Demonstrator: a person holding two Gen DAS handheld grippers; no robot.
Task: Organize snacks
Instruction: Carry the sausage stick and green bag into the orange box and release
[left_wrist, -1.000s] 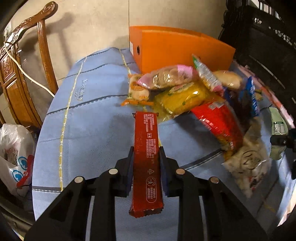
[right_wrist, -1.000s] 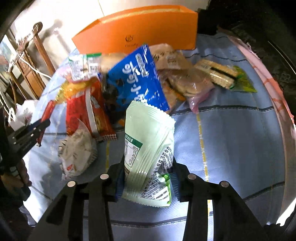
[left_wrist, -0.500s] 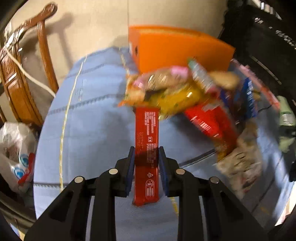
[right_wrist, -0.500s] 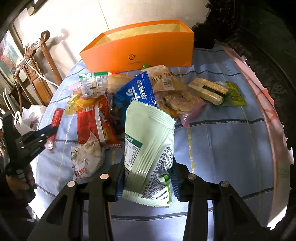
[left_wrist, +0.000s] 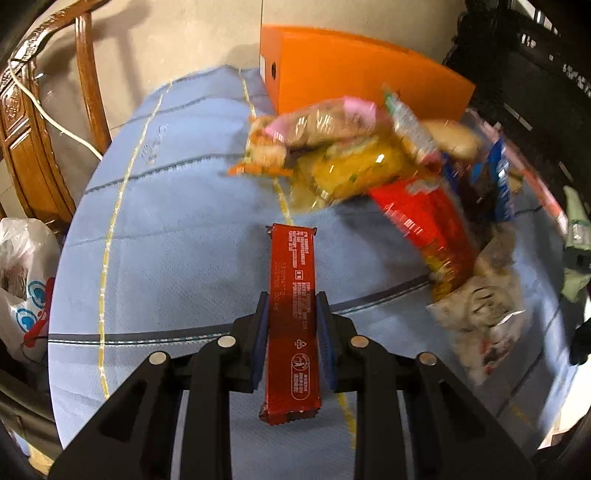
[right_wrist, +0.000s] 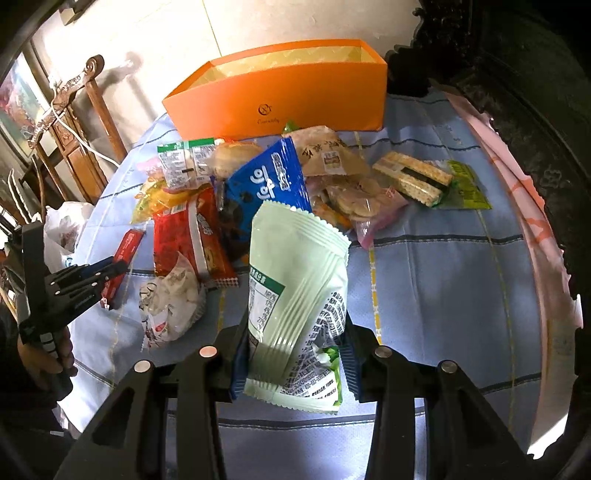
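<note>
The left hand-held gripper (left_wrist: 291, 325) is clamped on a long red snack bar (left_wrist: 292, 310), gripped across its width near mid-length, with the far end projecting forward above the tabletop (left_wrist: 166, 229). The right hand-held gripper (right_wrist: 293, 354) is clamped on a pale green snack pouch (right_wrist: 295, 295), held by its lower part with the crimped top edge pointing up and forward. Both items are clear of the pile of packets (right_wrist: 258, 192), which lies just in front of the open orange box (right_wrist: 280, 99) at the far side of the tabletop.

The step in hand appears to be carrying both items to the box.

- Carry each item high enough to pass over the pile; several packets lean loosely and could be dragged.
- Bring each item over the rim before letting go; the near wall looks tall.
- Lower the bar far end first, parallel to the long wall.
- The pouch is soft and wide; it may fold or catch on the rim. Release it only once it is well inside.
- Deliver one item at a time so the two grippers do not meet over the opening.
</note>
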